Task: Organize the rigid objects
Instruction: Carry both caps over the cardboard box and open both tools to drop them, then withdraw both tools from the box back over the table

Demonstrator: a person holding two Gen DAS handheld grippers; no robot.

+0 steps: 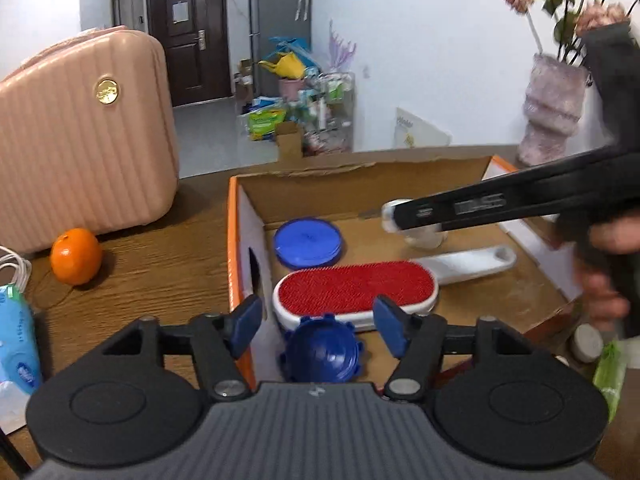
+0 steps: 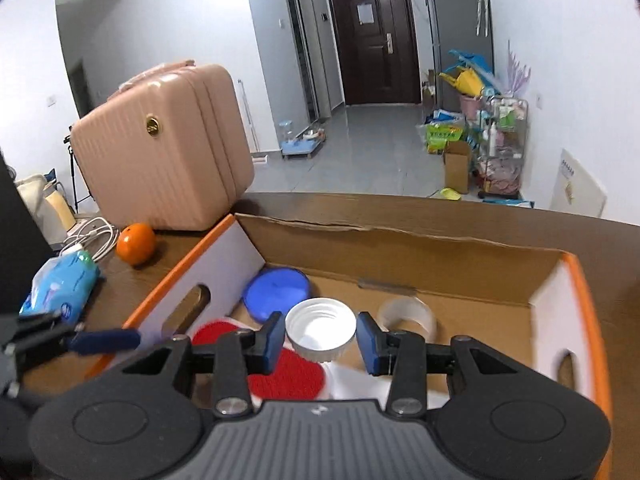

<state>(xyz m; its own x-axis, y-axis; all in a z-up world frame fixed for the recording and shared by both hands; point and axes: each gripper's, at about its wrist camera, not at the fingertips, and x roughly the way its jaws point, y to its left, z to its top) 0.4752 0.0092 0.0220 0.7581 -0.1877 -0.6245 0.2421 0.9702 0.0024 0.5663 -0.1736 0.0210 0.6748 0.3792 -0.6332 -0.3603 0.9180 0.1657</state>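
Two hand-held grippers over an open cardboard box (image 1: 256, 216) on a wooden table. The right gripper (image 2: 321, 340) hovers above the middle of the box with a white threaded lid (image 2: 321, 330) between its blue pads; a gap shows at the right pad, so the fingers look spread and the lid seems free or just being let go, though contact at the left pad cannot be ruled out. The left gripper (image 1: 316, 326) is level at the box's near-left corner, fingers wide apart and empty, above a dark blue ribbed cap (image 1: 322, 354) on the box floor. Also inside: a red-faced lint brush (image 1: 356, 290) with white handle at near centre, a flat blue lid (image 1: 307, 242) at far left, and a clear tape roll (image 2: 408, 314) toward the far right. The lids are judged light, stiff, hard plastic, smooth enough to slip; they are best pinched across the ribbed rim. An orange (image 1: 76, 256) and pink suitcase (image 1: 80, 140) stand to the left, outside the box.
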